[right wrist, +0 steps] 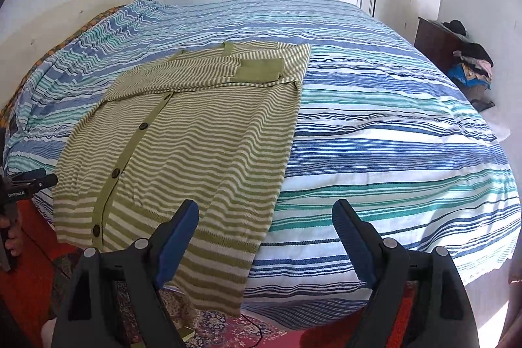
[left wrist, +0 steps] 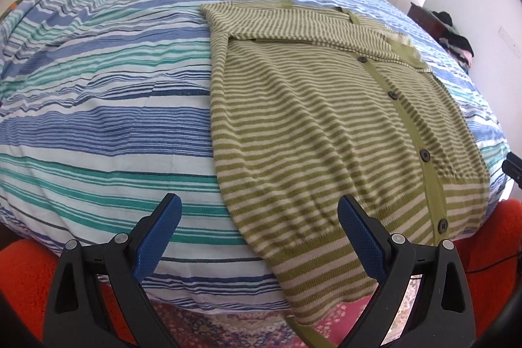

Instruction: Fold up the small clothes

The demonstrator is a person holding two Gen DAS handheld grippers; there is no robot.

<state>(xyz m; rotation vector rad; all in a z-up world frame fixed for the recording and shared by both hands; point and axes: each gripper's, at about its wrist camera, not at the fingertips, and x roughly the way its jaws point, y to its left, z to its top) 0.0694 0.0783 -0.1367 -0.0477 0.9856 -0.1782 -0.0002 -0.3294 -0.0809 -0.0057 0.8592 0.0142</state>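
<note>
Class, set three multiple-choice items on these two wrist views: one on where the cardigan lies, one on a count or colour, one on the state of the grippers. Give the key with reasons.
1. Where does the cardigan lie?
A. On the striped bedspread, hem hanging over the near edge
B. On the floor rug
C. On the dark cabinet

2. How many buttons show down its placket in the left wrist view?
A. One
B. Four
C. Eight

3. How do the two grippers stand?
A. Both shut on the hem
B. One open, one shut
C. Both open, holding nothing

Key:
1 A, the body rests on the bed and the hem droops past its edge.
2 B, four dark buttons sit along the green band.
3 C, the left gripper and the right gripper each show blue pads spread wide apart with no cloth between them.
</note>
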